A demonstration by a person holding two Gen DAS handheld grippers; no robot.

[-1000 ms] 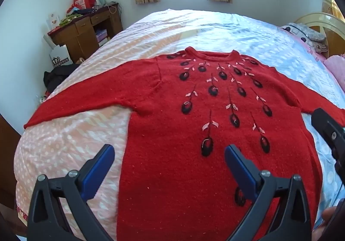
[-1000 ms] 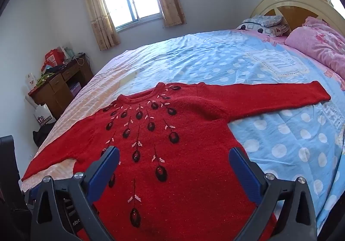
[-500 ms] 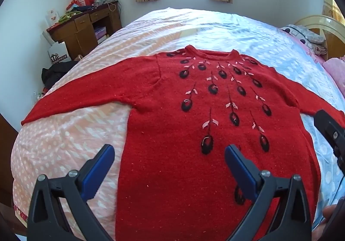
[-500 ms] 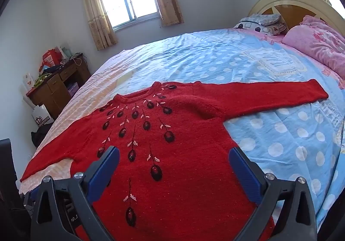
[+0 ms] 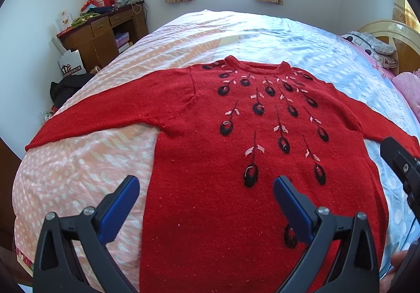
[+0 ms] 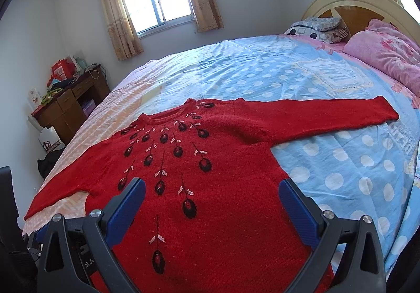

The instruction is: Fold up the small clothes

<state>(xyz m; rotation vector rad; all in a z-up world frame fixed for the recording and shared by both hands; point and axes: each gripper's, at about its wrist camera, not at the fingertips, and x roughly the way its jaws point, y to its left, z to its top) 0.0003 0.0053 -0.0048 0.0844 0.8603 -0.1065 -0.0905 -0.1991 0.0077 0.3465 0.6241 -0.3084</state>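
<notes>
A red knitted sweater [image 5: 210, 156] with black and pink embroidered flowers lies flat, front up, on the bed, both sleeves spread out sideways. It also shows in the right wrist view [image 6: 225, 188]. My left gripper [image 5: 206, 188] is open and empty above the sweater's lower left part, its left finger over the bedsheet. My right gripper [image 6: 211, 190] is open and empty above the sweater's lower right part. The right sleeve [image 6: 328, 114] reaches toward the pillows. The right gripper's black body [image 5: 401, 164] shows at the right edge of the left wrist view.
The bed [image 5: 78, 167] has a pink dotted sheet on the left and blue dotted [image 6: 354, 169] on the right. Pink pillows [image 6: 386, 54] and a headboard stand at the right. A wooden desk [image 5: 102, 30] with clutter and a paper bag stand beside the bed at left.
Both grippers have drifted slightly; the sweater sits a little lower and more centred in both views. Nothing was gripped and the sweater has not moved on the bed.
</notes>
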